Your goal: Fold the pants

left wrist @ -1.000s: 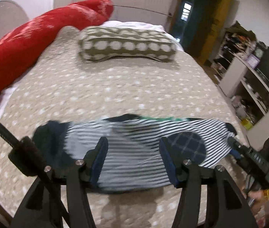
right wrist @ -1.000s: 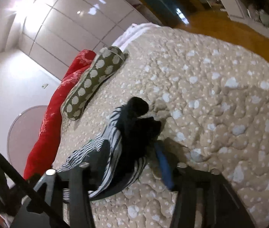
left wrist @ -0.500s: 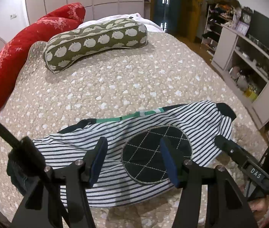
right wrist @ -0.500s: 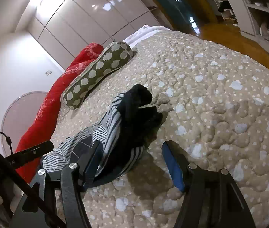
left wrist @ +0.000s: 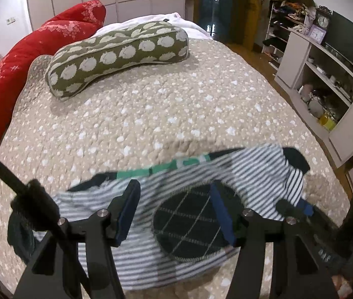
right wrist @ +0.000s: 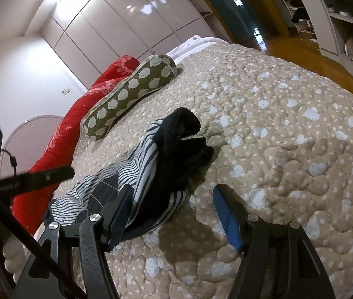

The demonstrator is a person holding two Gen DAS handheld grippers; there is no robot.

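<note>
Small striped pants with a dark round knee patch, a green-trimmed waistband and dark cuffs lie folded lengthwise across the near part of the bed. My left gripper is open and empty, hovering over the patch. My right gripper is open and empty at the pants' right end, its left finger against the cloth beside the dark cuffs. In the left wrist view the right gripper's fingertip shows at the right cuff. In the right wrist view the left gripper's finger shows at the left.
The bed has a beige spotted quilt. A green patterned bolster pillow and a red blanket roll lie at the far end. White shelves stand to the right of the bed. The quilt's near edge is just below the pants.
The pants went from bunched to spread flat with the patch up. My left gripper has drawn back slightly. My right gripper has risen a little beside the cuffs.
</note>
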